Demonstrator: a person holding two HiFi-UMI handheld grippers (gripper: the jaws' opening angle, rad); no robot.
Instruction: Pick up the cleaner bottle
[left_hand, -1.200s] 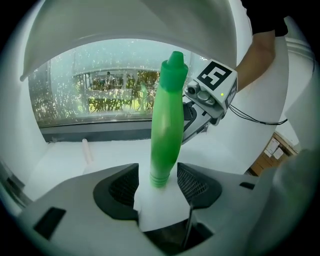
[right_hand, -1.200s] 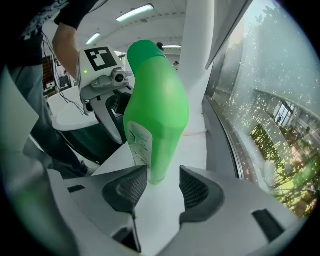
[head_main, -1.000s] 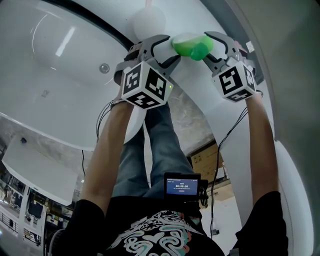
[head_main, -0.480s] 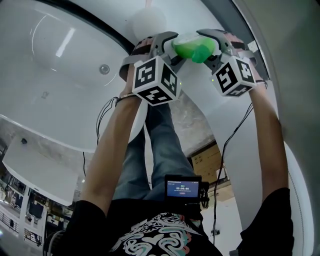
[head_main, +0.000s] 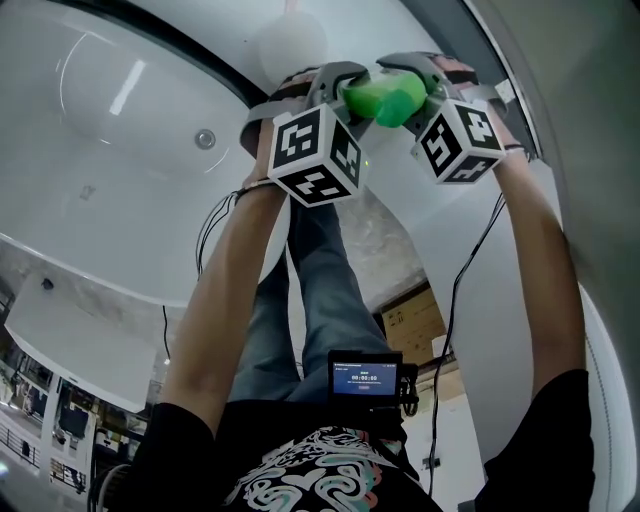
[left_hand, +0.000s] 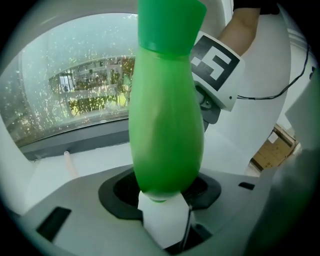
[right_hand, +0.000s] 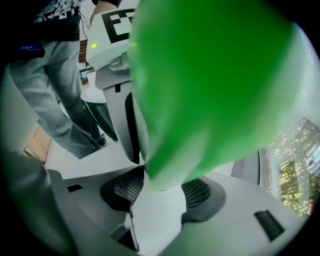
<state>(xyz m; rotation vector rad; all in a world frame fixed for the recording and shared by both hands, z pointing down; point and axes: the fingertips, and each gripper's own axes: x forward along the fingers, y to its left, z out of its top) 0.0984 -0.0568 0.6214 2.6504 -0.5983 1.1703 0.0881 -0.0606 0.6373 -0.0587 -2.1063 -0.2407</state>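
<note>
- The white bathtub (head_main: 120, 110) takes up most of what's below, and its curved rim runs under both hands.
- The cleaner bottle (head_main: 383, 98) is bright green and lies crosswise between the two claws, over that rim. I can't tell whether it touches the rim. It looks like smooth, glossy plastic, so I'd guess it is fairly light, slippery on its rounded belly, and has walls that give under a hard squeeze.
- The left claw (head_main: 345, 95) is closing, with the bottle's body between its jaws, and seems to be gripping it.
- The right claw (head_main: 415, 85) is opening. The bottle sits between its jaws, apparently not pinched.
- The narrower neck just below the flared cap (left_hand: 170, 25) looks like the surest hold, since the flare would stop a slide.
</note>
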